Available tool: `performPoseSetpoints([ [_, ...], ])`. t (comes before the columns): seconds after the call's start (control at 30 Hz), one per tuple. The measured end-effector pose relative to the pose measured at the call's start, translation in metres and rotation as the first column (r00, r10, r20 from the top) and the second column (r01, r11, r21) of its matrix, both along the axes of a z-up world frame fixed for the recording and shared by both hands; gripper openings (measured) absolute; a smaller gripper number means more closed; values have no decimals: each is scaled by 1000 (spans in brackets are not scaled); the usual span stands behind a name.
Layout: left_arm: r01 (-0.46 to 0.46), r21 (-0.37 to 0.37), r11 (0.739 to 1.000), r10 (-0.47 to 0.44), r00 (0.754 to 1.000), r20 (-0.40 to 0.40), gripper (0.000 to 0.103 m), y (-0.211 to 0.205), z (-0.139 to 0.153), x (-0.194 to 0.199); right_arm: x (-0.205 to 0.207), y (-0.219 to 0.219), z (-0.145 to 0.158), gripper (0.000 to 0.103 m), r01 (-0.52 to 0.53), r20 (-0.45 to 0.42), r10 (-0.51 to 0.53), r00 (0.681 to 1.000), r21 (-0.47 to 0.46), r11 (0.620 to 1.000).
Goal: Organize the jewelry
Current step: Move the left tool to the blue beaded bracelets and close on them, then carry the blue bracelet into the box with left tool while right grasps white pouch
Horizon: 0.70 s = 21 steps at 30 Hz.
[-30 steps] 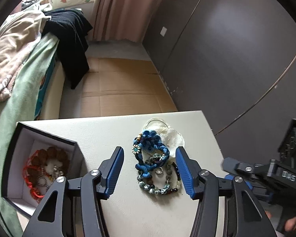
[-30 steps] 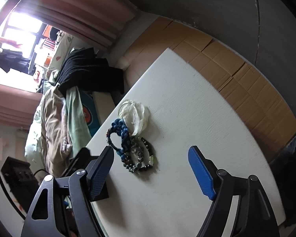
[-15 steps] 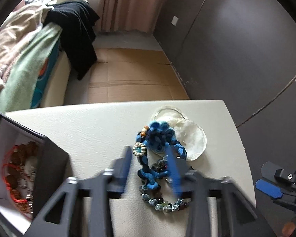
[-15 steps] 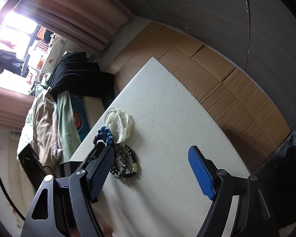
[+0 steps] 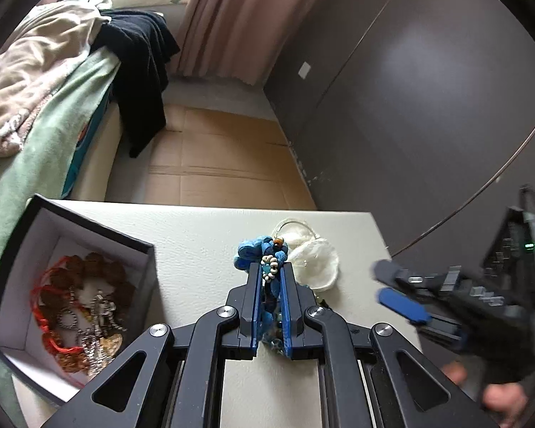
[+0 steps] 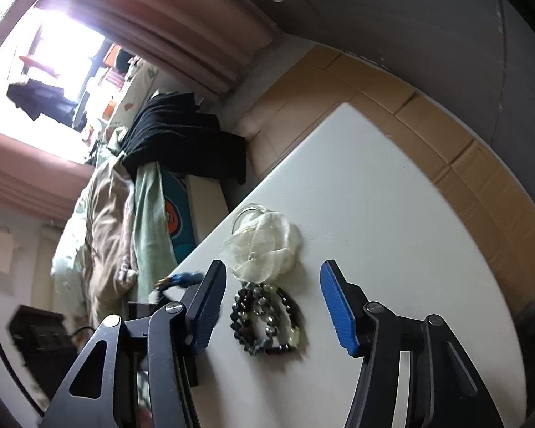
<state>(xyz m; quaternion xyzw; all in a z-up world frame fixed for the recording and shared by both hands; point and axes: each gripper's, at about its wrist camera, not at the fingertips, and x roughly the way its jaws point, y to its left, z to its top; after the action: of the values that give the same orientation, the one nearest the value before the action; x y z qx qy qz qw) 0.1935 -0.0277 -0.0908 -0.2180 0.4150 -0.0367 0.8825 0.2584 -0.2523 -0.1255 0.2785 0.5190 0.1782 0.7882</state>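
My left gripper is shut on a blue braided bracelet with a small beaded flower, lifted off the white table. The bracelet also shows blurred at the left in the right wrist view. My right gripper is open, its fingers either side of the dark beaded bracelets lying on the table. A white shell piece with a wire hoop lies just beyond them and shows in the left wrist view. The right gripper appears at the right in the left wrist view.
An open black box with white lining stands at the table's left, holding a red cord, brown beads and metal chains. A bed with blankets and black clothing lies beyond. Cardboard covers the floor. A dark wall is at the right.
My left gripper closed on the blue braided bracelet and lifted it off the pile. My right gripper moved in over the beaded bracelets, still open.
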Motion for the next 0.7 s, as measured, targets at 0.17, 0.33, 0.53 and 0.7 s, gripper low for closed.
performPoseSetpoints([
  [0.17, 1, -23, 1000, 0, 999, 39, 10, 13, 17, -13, 6, 24, -9, 52, -30, 21, 32, 999, -64, 998],
  [0.33, -19, -26, 999, 21, 997, 76, 10, 31, 33, -26, 7, 34, -17, 44, 11, 57, -4, 998, -127, 992],
  [0.53, -64, -28, 998, 67, 992, 104, 10, 61, 45, -41, 6, 32, -18, 3, 56, 55, -46, 997, -181, 982],
  [0.7, -130, -48, 990, 135, 982, 129, 10, 92, 56, -58, -5, 26, 16, 3, 74, 154, -59, 986, -89, 993],
])
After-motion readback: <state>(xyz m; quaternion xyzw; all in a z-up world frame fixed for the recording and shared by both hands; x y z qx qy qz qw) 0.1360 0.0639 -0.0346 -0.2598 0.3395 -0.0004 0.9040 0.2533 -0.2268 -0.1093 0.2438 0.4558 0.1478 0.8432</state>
